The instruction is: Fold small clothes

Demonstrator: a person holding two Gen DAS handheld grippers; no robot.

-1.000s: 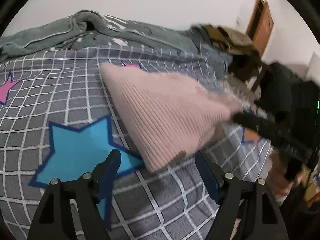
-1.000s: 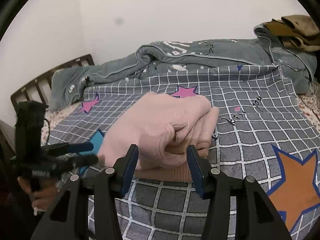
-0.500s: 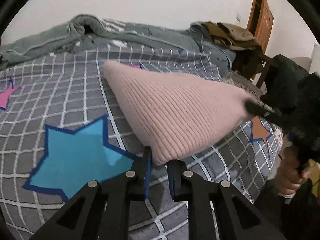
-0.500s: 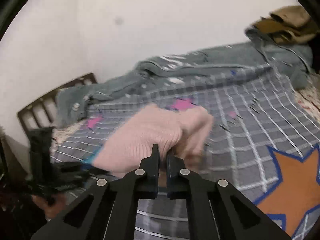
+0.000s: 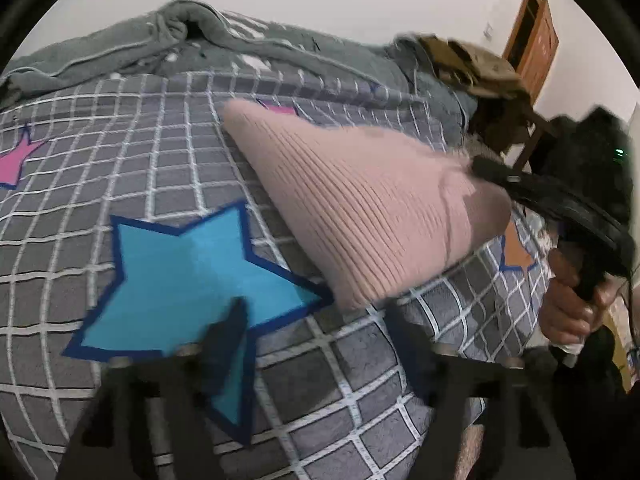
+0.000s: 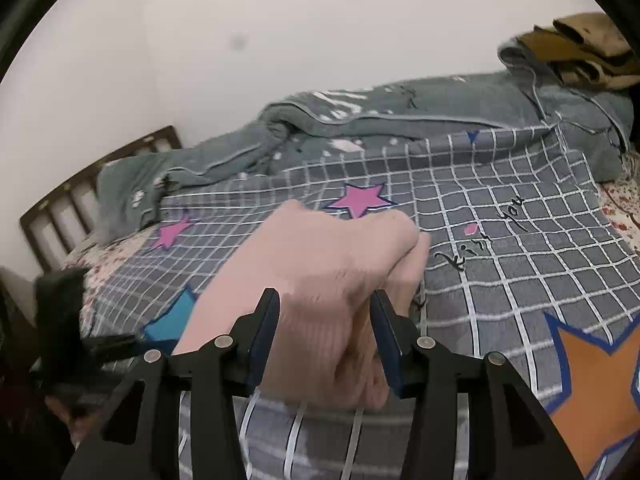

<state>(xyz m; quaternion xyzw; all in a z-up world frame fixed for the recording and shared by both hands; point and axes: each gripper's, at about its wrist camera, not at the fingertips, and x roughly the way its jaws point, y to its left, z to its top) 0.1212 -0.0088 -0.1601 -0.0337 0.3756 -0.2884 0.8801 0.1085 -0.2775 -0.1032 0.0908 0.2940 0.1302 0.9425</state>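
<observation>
On the grey checked bedspread [image 6: 520, 248] lies the folded pink sweater [image 5: 360, 208], its near corner beside a blue star [image 5: 180, 280]. Both tools are released: the left gripper [image 5: 316, 344] gapes before that corner, the right gripper [image 6: 326, 332] straddles the sweater's bunched end.

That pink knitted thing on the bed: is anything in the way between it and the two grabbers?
Nothing visible. The pink knit garment lies between the right gripper's open jaws, and only bare bedspread separates it from the open left gripper.
</observation>
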